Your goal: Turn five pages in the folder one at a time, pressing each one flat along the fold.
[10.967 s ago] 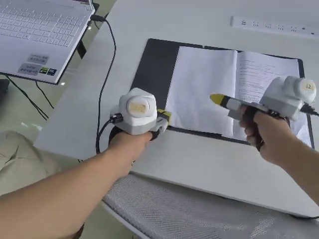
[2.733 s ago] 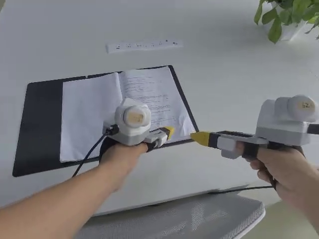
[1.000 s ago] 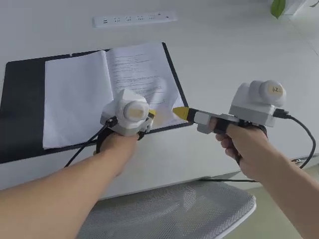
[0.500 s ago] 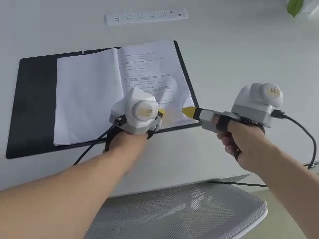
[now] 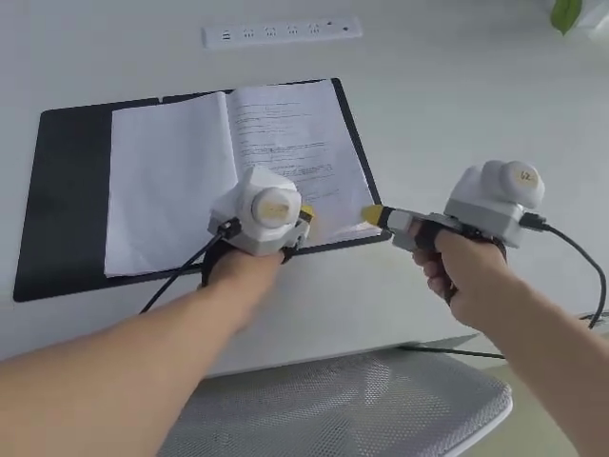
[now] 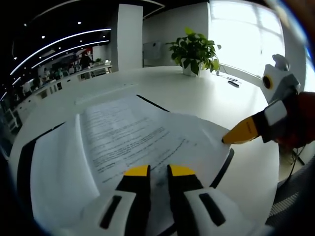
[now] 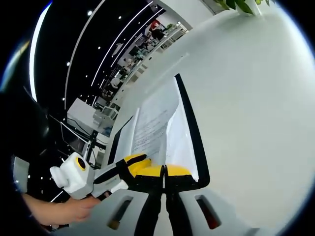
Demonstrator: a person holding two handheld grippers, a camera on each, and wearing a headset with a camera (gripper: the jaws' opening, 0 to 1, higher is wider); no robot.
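A black folder [image 5: 71, 190] lies open on the white table, with a blank left page [image 5: 166, 181] and a printed right page [image 5: 285, 133]. My left gripper [image 5: 306, 219] hovers low over the near edge of the printed page [image 6: 133, 132]. Its jaws [image 6: 158, 171] stand a narrow gap apart with nothing between them. My right gripper [image 5: 371, 215] is shut, and its yellow tip [image 6: 241, 133] sits at that page's near right corner. In the right gripper view its tips [image 7: 165, 170] meet at the folder's corner [image 7: 189, 123], beside the left gripper [image 7: 138, 158]. Whether they pinch paper is unclear.
A white power strip [image 5: 281, 30] lies beyond the folder. A potted plant [image 6: 194, 49] stands at the far right of the table. A mesh chair seat [image 5: 333, 409] is below the table's near edge. A cable [image 5: 571, 248] trails from the right gripper.
The right gripper has come in from beyond the folder's right side to the printed page's near corner. The left gripper has stayed at the page's near edge. The head camera shifted.
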